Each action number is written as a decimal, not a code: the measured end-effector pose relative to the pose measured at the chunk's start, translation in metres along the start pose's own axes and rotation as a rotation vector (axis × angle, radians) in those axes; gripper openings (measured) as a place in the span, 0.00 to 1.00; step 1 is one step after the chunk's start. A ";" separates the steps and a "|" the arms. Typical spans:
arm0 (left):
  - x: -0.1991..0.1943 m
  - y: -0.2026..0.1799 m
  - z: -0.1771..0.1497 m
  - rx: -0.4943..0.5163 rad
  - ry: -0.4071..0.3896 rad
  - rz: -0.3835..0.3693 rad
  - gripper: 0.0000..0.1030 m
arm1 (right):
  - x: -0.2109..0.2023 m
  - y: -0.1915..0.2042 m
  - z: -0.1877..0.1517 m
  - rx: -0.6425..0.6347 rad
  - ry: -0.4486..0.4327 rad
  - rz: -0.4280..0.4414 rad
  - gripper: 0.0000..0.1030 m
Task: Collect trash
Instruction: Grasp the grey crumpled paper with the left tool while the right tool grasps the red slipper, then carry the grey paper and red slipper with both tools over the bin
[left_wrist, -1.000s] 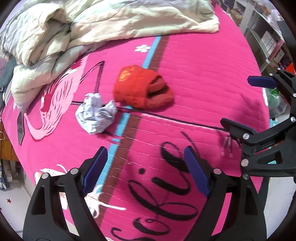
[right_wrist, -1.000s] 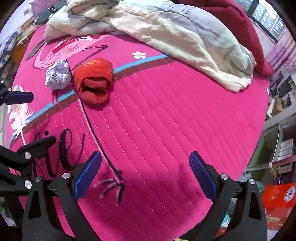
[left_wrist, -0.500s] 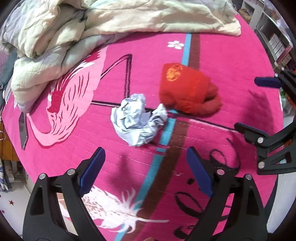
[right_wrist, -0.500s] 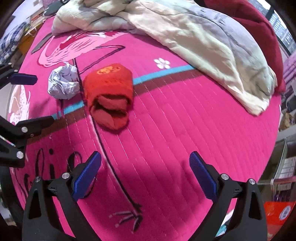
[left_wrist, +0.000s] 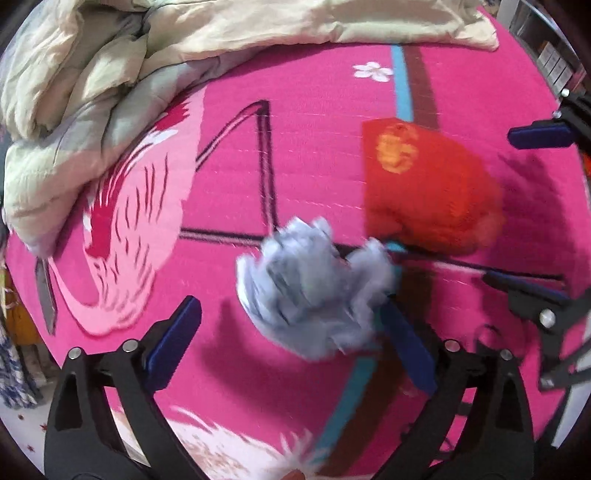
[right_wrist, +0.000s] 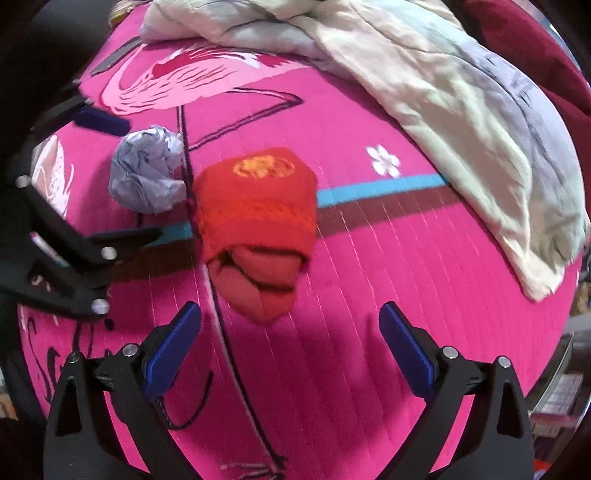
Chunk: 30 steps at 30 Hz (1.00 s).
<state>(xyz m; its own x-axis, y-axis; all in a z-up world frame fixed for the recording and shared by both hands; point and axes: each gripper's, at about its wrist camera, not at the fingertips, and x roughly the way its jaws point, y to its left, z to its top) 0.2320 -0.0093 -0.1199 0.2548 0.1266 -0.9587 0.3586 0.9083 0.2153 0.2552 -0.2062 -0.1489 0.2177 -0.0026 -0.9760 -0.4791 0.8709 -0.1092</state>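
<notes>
A crumpled grey-white paper ball (left_wrist: 314, 288) lies on the pink flamingo bedspread (left_wrist: 295, 155). My left gripper (left_wrist: 291, 339) hovers right over it, jaws opening wide; the ball sits between the blue pads, nearest the right one, and no pad presses on it. In the right wrist view the same paper ball (right_wrist: 149, 179) lies left of a rolled red cloth (right_wrist: 258, 221). My right gripper (right_wrist: 290, 347) stands open just in front of that red cloth (left_wrist: 424, 184), nothing between its fingers. The left gripper's fingers (right_wrist: 103, 122) frame the paper ball there.
A rumpled cream and grey quilt (left_wrist: 155, 55) is piled along the far side of the bed, with a dark red pillow (right_wrist: 546, 48) at the back right. Shelves (left_wrist: 554, 55) stand beyond the bed's right edge. A flat dark object (left_wrist: 46, 291) lies near the left edge.
Both grippers have moved forward and lower toward the bed. The paper ball now sits between the left pads, and the red cloth has come close to the right gripper's fingers.
</notes>
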 end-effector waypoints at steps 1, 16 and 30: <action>0.005 0.002 0.003 0.003 0.003 -0.006 0.94 | 0.002 0.000 0.003 -0.003 0.000 0.012 0.90; 0.010 0.013 0.005 -0.071 -0.060 -0.185 0.56 | 0.036 0.004 0.037 -0.077 -0.011 0.069 0.90; -0.016 -0.001 -0.023 -0.097 -0.078 -0.190 0.39 | 0.025 0.017 0.035 -0.076 -0.072 0.113 0.35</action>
<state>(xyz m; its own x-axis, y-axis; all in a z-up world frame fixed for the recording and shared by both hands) 0.2073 -0.0032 -0.1090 0.2615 -0.0783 -0.9620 0.3193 0.9476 0.0096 0.2825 -0.1744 -0.1689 0.2179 0.1306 -0.9672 -0.5662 0.8241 -0.0162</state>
